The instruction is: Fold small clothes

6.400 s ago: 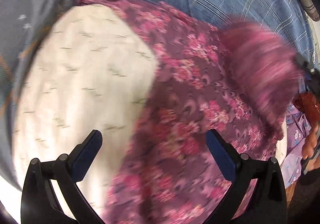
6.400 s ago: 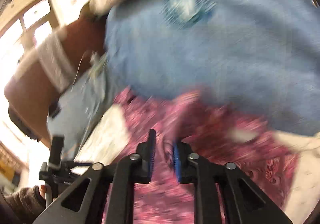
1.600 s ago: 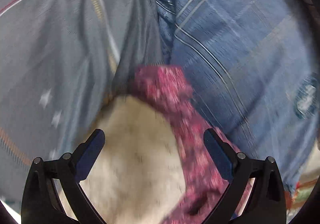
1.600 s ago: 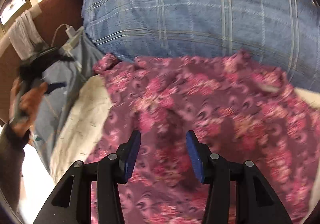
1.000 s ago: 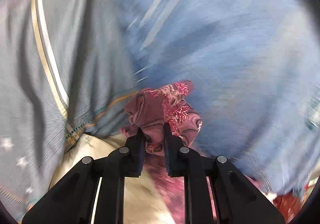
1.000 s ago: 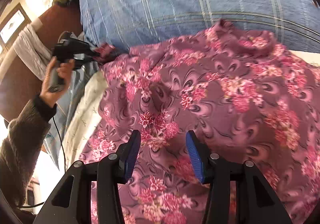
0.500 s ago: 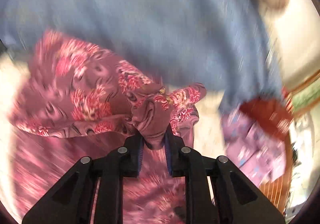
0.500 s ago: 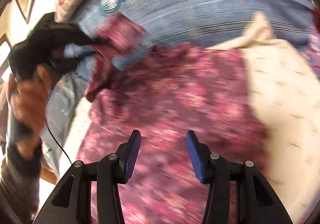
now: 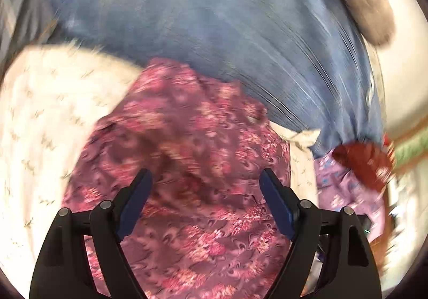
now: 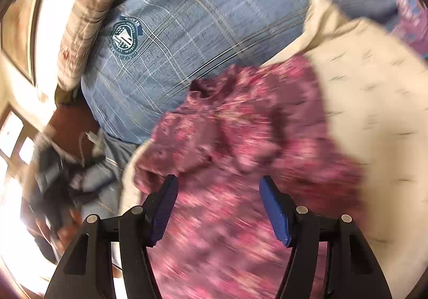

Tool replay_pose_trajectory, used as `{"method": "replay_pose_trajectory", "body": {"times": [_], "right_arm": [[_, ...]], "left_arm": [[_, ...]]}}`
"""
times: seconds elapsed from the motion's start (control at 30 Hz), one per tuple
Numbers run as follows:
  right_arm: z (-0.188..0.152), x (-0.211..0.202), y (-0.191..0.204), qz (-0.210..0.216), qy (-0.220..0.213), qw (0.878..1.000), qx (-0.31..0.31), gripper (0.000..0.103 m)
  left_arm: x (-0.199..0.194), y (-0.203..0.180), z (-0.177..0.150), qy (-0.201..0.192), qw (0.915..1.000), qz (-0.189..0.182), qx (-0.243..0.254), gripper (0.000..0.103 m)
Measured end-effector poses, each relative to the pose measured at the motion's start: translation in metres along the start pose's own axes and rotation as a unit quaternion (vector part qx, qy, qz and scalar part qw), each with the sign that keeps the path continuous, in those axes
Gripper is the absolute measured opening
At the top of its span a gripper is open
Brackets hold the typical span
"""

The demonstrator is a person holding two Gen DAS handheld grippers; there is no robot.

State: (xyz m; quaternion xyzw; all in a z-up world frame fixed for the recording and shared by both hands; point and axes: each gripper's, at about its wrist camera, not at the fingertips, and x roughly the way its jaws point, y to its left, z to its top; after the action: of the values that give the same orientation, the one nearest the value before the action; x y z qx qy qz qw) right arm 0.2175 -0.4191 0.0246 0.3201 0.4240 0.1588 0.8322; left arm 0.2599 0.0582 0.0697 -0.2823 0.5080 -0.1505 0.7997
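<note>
A purple-pink floral garment [image 9: 192, 154] lies rumpled on a cream sheet [image 9: 45, 117], with one side folded in over its middle. My left gripper [image 9: 206, 205] is open and empty just above it. In the right wrist view the same garment [image 10: 240, 144] fills the centre, and my right gripper [image 10: 218, 205] is open and empty over its near part. The other hand with the left gripper [image 10: 50, 178] shows blurred at the left edge. Both views are motion-blurred.
A blue plaid pillow [image 10: 187, 20] lies behind the garment, with a brown striped cushion [image 10: 83, 15] beyond it. Lilac and red cloths [image 9: 355, 165] lie at the right. A grey-blue cloth and a white cable [image 10: 91, 138] lie at the left.
My left gripper, shut on the garment's sleeve end, carried it across over the garment, then opened and let it go. My right gripper stayed open and swung left.
</note>
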Motion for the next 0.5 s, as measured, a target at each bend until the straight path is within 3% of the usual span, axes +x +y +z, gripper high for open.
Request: {"method": "replay_pose_trajectory", "body": {"times": [0.07, 0.1, 0.2, 0.33, 0.37, 0.4, 0.43, 0.47, 0.5], "right_arm": [[0.011, 0.024, 0.010, 0.031, 0.019, 0.999, 0.029, 0.066], [0.017, 0.038, 0.014, 0.036, 0.032, 0.998, 0.049, 0.073], [0.027, 0.068, 0.012, 0.009, 0.052, 0.991, 0.120, 0.076], [0.032, 0.097, 0.000, -0.034, 0.070, 0.981, 0.177, 0.075], [0.033, 0.102, -0.004, -0.043, 0.071, 0.979, 0.188, 0.073], [0.036, 0.105, -0.007, -0.047, 0.071, 0.977, 0.194, 0.063], [0.042, 0.106, -0.007, -0.049, 0.067, 0.979, 0.188, 0.043], [0.052, 0.104, -0.003, -0.045, 0.056, 0.983, 0.169, 0.028], [0.064, 0.098, 0.005, -0.028, 0.034, 0.989, 0.141, 0.005]], "left_arm": [[0.004, 0.017, 0.001, 0.007, 0.9994, -0.012, -0.033, 0.082], [0.009, 0.021, 0.001, 0.011, 0.9991, -0.012, -0.040, 0.082], [0.040, 0.022, 0.001, 0.039, 0.9977, -0.012, -0.055, 0.082], [0.085, 0.031, 0.021, 0.078, 0.9926, 0.019, -0.092, 0.080], [0.092, 0.033, 0.024, 0.082, 0.9914, 0.028, -0.098, 0.059], [0.101, 0.034, 0.031, 0.090, 0.9900, 0.031, -0.105, 0.020], [0.109, 0.034, 0.039, 0.104, 0.9881, 0.028, -0.109, 0.011], [0.111, 0.034, 0.042, 0.109, 0.9872, 0.027, -0.113, 0.010], [0.108, 0.032, 0.046, 0.104, 0.9877, 0.028, -0.114, 0.010]]}}
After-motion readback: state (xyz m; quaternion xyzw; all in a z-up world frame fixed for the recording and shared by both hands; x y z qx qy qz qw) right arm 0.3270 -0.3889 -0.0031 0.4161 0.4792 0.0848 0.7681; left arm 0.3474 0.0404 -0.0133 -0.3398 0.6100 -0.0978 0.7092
